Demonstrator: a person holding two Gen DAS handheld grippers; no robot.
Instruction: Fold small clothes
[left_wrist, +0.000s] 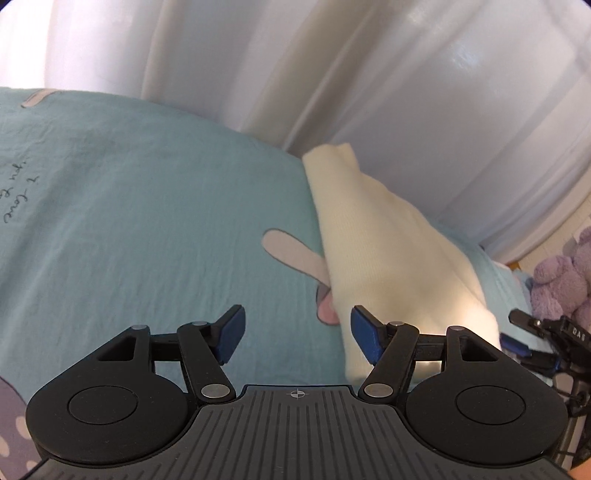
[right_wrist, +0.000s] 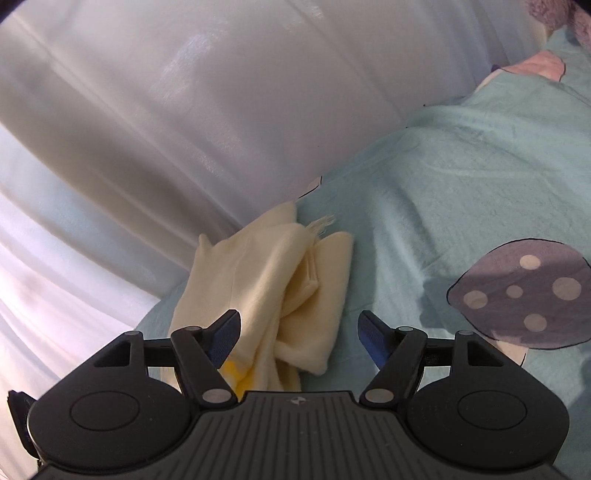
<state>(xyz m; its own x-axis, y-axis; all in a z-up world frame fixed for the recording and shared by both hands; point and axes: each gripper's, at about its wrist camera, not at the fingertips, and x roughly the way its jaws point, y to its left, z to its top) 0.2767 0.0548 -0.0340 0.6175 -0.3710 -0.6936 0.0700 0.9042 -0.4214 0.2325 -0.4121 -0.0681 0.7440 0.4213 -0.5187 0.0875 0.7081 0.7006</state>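
Now both empty: left gripper (left_wrist: 297, 334) and right gripper (right_wrist: 299, 338) wide, cream garment (right_wrist: 280, 280) just ahead, loosely folded; regrasp edge next.

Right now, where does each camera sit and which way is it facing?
Left wrist: on the left gripper, angled down over the blue sheet toward the curtain; the cream cloth lies ahead to the right. Its own open fingers show, and the right gripper at the right edge.
Right wrist: on the right gripper, angled down at the cream cloth beside the curtain. Its own open fingers show, empty.
Shared: the cloth, sheet and curtain.
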